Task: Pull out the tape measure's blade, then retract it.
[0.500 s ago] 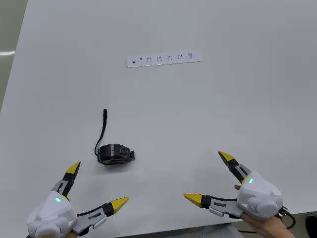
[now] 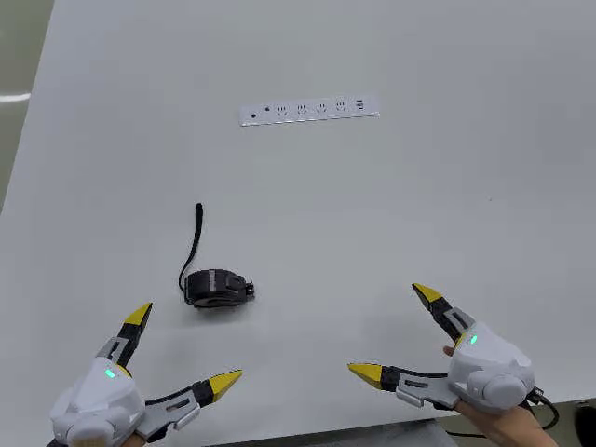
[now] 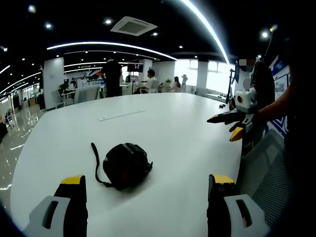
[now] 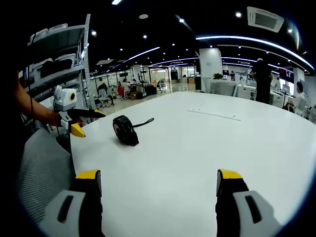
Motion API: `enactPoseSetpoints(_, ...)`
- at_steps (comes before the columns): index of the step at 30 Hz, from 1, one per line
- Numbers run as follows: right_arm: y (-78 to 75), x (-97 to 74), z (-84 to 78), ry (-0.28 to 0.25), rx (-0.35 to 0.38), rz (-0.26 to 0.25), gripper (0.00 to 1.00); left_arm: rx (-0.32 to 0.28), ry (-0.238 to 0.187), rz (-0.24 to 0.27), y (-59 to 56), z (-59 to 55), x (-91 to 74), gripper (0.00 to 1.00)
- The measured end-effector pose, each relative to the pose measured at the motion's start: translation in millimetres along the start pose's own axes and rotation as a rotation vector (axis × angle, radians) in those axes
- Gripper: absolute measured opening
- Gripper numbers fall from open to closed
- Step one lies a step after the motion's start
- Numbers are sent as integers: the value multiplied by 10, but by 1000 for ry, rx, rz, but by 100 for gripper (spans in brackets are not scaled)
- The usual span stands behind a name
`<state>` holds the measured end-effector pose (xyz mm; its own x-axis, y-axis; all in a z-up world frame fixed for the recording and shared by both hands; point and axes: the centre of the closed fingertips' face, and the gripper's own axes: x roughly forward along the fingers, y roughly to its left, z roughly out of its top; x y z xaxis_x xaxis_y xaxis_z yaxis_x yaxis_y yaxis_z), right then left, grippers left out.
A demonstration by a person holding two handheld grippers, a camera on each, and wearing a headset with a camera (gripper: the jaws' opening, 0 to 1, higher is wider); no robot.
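Centre-left: black round tape measure [image 2: 216, 288], blade in. Bottom corners: left gripper [image 2: 184, 346] & right gripper [image 2: 393, 331], jaws spread wide, empty, prob. readying a grab.

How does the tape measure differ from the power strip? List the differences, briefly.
The tape measure is black, compact and rounded; the power strip is white, long and flat. The tape measure trails a black strap; the power strip shows a row of sockets. The tape measure lies near the open left gripper; the power strip lies farther across the table. Both rest on the table, untouched.
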<state>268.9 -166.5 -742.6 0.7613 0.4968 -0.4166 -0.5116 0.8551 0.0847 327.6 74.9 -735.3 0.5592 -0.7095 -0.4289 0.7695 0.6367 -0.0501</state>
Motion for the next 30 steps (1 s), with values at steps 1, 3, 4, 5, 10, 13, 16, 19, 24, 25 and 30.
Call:
enactPoseSetpoints(1, 2, -3, -1, 3, -1, 2, 99, 5, 4, 0, 2, -4, 0, 100)
enactPoseSetpoints(3, -4, -6, -5, 7, -7, 4, 99, 8, 4, 1, 11, -4, -1, 100)
enactPoseSetpoints(4, -7, -8, -8, 10, -10, 5, 99, 8, 5, 0, 15, -6, -2, 100)
enactPoseSetpoints(5, -9, -11, -6, 12, -16, 4, 99, 10, 6, 1, 21, -9, -4, 100)
enactPoseSetpoints(10, -15, -18, -12, 29, -37, 16, 98, 22, 15, 0, 44, -15, -4, 100)
enactPoseSetpoints(13, -20, -17, -23, 43, -45, 25, 98, 37, 25, -7, 51, -21, -9, 100)
enactPoseSetpoints(16, -41, -9, -13, 50, -59, 29, 97, 48, 35, -14, 72, -13, -9, 100)
enactPoseSetpoints(19, -62, 8, 14, 54, -72, 34, 96, 60, 52, -31, 91, -27, 2, 99)
enactPoseSetpoints(24, -88, 42, 34, 68, -95, 52, 95, 93, 87, -65, 101, -37, 29, 98)
enactPoseSetpoints(25, -86, 52, 39, 72, -102, 59, 95, 103, 94, -72, 107, -36, 38, 98)
enactPoseSetpoints(30, -95, 62, 43, 74, -107, 63, 94, 110, 99, -79, 110, -30, 48, 98)
